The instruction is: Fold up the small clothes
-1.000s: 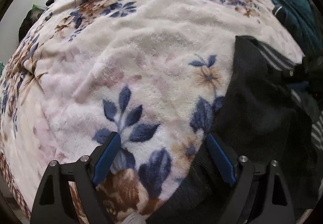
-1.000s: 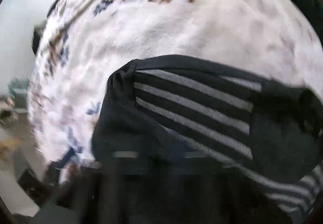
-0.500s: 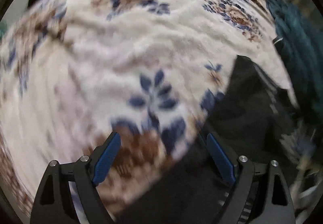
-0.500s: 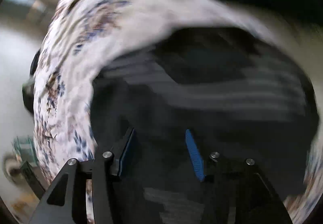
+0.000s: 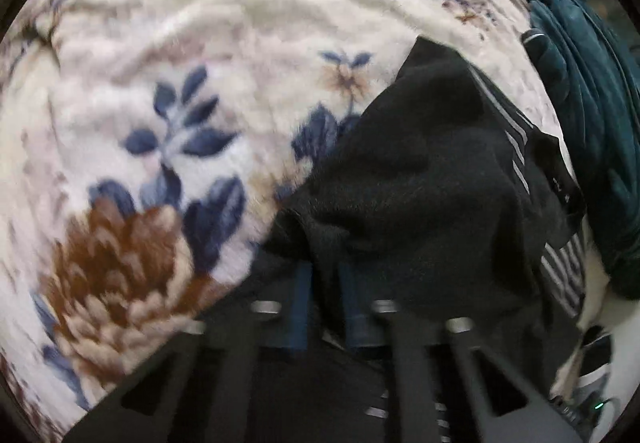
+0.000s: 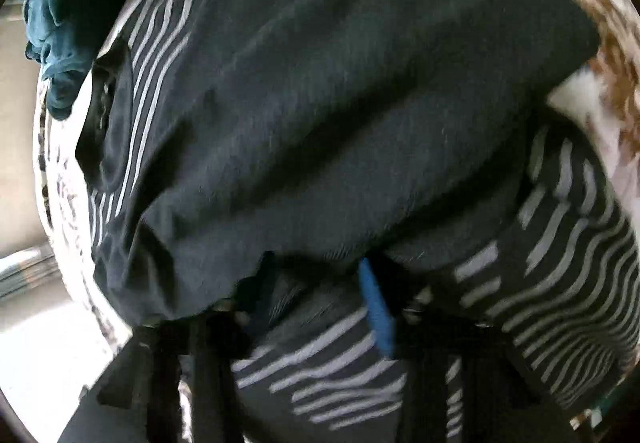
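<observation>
A small black garment (image 5: 424, 171) with grey-white stripes lies on a floral fleece blanket (image 5: 200, 55). My left gripper (image 5: 326, 283) is shut on a fold at the garment's left edge, the blue pads close together with cloth between them. In the right wrist view the same garment (image 6: 340, 103) fills the frame, plain black on top and striped below. My right gripper (image 6: 316, 291) sits at the garment's near edge; one blue pad (image 6: 376, 307) shows, the other is hidden under cloth, which lies between the fingers.
A dark teal garment (image 5: 592, 115) is heaped at the right of the blanket, also at the upper left of the right wrist view (image 6: 60, 3). Pale floor (image 6: 32, 343) shows beyond the bed edge.
My left gripper went from wide open over the blanket to shut on the garment's edge. My right gripper moved in low against the garment, and its fingers drew closer together.
</observation>
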Motion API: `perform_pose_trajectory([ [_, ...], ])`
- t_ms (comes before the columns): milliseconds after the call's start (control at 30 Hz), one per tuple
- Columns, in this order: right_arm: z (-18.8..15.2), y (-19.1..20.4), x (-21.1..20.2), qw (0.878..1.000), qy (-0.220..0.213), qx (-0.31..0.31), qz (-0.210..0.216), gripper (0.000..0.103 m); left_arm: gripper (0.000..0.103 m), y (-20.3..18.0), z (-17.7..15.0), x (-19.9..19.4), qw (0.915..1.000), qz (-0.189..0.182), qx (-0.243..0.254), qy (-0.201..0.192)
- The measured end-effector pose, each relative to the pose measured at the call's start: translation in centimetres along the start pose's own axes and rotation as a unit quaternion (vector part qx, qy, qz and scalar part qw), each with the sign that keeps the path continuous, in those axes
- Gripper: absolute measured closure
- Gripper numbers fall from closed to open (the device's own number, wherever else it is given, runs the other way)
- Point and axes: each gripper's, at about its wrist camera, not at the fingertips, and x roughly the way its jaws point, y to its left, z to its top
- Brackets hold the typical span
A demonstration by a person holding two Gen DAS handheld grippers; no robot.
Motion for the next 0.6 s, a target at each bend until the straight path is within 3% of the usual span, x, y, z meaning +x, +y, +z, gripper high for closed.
perform_pose_trajectory([
  [67,0.2,-0.3,-0.3,1.0,-0.005,0.0,0.012,0.072,0.099,0.0,0.0,-0.6,0.9998,0.003,0.016,-0.012],
  [100,0.4,-0.7,-0.4,1.0,-0.009,0.001,0.015,0.079,0.1,0.2,0.0,-0.7,0.9996,0.004,0.021,-0.016],
  [133,0.5,-1.1,-0.3,1.0,-0.011,0.002,0.017,0.092,0.1,0.4,0.0,-0.9,0.9995,0.005,0.025,-0.019],
  [167,0.4,-1.5,-0.6,1.0,-0.015,0.002,0.024,0.095,0.1,0.4,0.0,-1.1,0.9994,0.005,0.028,-0.021],
  [367,-0.9,-2.2,-4.3,0.998,-0.02,-0.056,0.018,0.099,0.1,0.3,0.4,-1.8,0.9983,0.012,0.046,-0.033],
  [433,-1.0,-2.1,-3.3,0.997,0.016,-0.072,0.002,0.099,0.1,0.4,0.7,-1.3,0.998,0.021,0.051,-0.032],
  [533,-0.6,-2.4,-2.0,0.994,0.069,-0.078,-0.034,0.09,0.096,0.9,1.0,-0.5,0.9985,0.017,0.05,-0.014],
  [600,-0.4,-1.6,-3.7,0.993,0.057,-0.103,-0.033,0.087,0.094,1.3,1.1,-0.5,0.9992,0.002,0.04,0.0],
])
